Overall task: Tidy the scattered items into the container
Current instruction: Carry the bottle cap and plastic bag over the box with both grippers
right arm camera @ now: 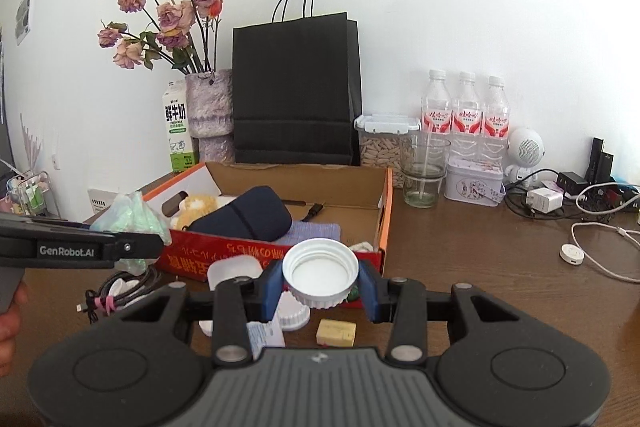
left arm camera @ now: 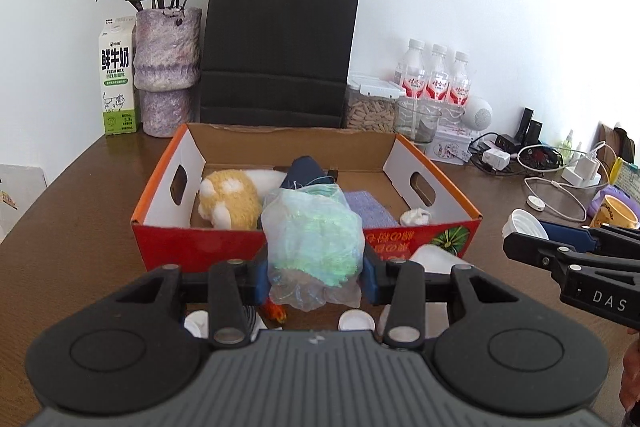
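Plastic bag (left arm camera: pixel 314 243) clamped between left gripper (left arm camera: pixel 314 277) fingers, white lid (right arm camera: pixel 320 273) between right gripper (right arm camera: pixel 320 291) fingers; both should be released only beyond box (left arm camera: pixel 200 243) near wall

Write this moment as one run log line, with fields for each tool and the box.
left tool: holds green mesh bag | right tool: holds white lid | cardboard box: open, plush toy inside

The milk carton (left arm camera: pixel 117 79) at the tabletop's far left corner reads "鲜牛奶" and "FRESH MILK" — the right gripper (left arm camera: pixel 520 227) carries "DAS" on its side, and the left gripper (right arm camera: pixel 160 241) carries "GenRobot.AI" — the red box's lettering is upside down, unreadable.
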